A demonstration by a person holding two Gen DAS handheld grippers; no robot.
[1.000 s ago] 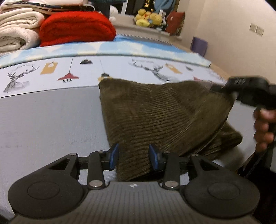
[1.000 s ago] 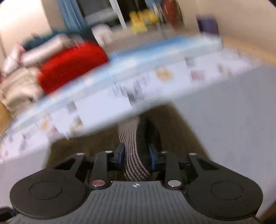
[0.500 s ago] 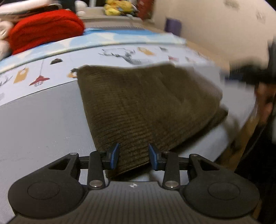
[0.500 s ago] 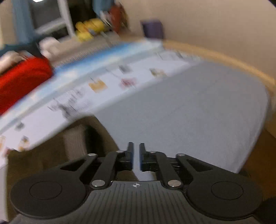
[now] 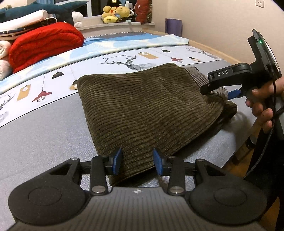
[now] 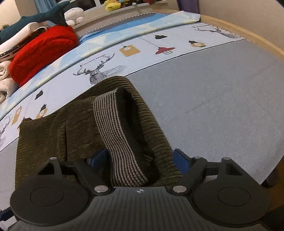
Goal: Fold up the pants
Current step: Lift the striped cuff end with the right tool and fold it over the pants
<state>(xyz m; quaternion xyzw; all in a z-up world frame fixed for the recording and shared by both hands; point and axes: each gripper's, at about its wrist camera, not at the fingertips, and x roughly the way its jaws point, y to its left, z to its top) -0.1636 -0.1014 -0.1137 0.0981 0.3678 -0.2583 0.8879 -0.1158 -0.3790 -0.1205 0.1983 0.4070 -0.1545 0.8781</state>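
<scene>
The olive corduroy pants [image 5: 142, 106] lie folded on the grey bed cover [image 5: 35, 142]. My left gripper [image 5: 137, 163] holds their near corner, and the cloth fills the gap from one blue pad to the other. At the far right edge, the striped waistband [image 6: 115, 133] loops up between the fingers of my right gripper [image 6: 140, 160]. Its jaws are opening and the pads stand clear of the cloth. The left wrist view shows that right gripper [image 5: 218, 92] over the waistband [image 5: 197, 76], with a person's hand [image 5: 262, 106] on its handle.
A red blanket [image 5: 44, 44] and cream folded bedding [image 5: 3, 51] are stacked at the back left. Plush toys [image 5: 115, 14] sit on the sill behind. A printed sheet [image 6: 159, 40] covers the far half of the bed. The bed's wooden edge [image 6: 248, 35] curves along the right.
The right gripper's jaws, pinched on the waistband a second ago, now stand wide around it, and it has dropped closer. The left view has rolled; the pants' corner stayed between its pads.
</scene>
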